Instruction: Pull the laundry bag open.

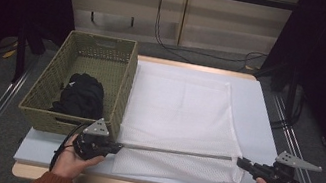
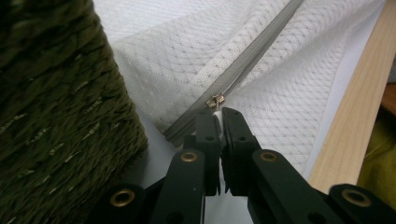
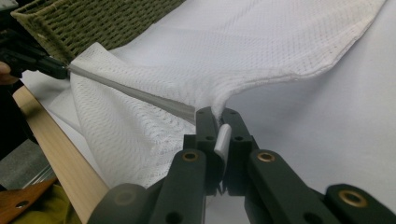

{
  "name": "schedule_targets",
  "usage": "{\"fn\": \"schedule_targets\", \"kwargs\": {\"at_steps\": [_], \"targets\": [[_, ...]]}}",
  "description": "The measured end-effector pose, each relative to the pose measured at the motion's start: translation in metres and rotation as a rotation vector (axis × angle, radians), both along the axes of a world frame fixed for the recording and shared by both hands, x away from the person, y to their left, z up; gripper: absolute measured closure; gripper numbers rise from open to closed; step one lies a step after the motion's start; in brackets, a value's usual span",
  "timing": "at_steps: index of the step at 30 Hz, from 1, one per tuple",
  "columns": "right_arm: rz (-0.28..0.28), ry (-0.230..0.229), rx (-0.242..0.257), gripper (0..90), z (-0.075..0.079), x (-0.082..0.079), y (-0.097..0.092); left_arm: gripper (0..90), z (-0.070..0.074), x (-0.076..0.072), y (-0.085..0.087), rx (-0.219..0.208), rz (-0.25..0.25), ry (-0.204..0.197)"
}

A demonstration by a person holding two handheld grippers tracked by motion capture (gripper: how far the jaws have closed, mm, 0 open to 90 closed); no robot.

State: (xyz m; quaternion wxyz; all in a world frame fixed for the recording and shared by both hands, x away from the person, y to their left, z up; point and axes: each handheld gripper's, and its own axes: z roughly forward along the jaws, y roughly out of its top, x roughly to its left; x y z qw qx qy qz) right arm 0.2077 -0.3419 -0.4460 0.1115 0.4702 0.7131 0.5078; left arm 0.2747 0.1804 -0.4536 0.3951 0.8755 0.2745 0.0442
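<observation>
Zipper (image 1: pixel 176 150) taut, lengthwise between both tools

White table (image 1: pixel 267 121), mesh bag (image 1: pixel 179 119), wicker basket (image 1: pixel 48 81)

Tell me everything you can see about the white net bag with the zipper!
The white mesh bag is see-through netting with a grey zipper along its near edge. It lies flat on the white table, beside the woven basket. The zipper is pulled taut and lifted: the left gripper is shut at the end by the small metal slider, and the right gripper is shut on the other end.
</observation>
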Motion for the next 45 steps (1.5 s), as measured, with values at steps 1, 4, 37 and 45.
{"fn": "schedule_targets", "kwargs": {"at_steps": [1, 4, 37, 45], "targets": [[0.004, 0.003, -0.007, 87.5, -0.001, 0.0, 0.001, 86.6, 0.0, 0.0, 0.001, -0.001, 0.004, -0.001], [0.003, 0.007, -0.007, 87.6, -0.001, 0.001, 0.001, 86.6, 0.0, -0.001, 0.006, -0.006, 0.012, 0.002], [0.003, 0.032, -0.018, 87.8, -0.005, 0.001, 0.001, 86.6, 0.001, -0.006, 0.027, -0.01, 0.041, 0.016], [0.011, 0.034, -0.017, 87.8, -0.006, 0.0, 0.001, 86.6, 0.0, -0.005, 0.035, -0.019, 0.07, 0.021]]}}
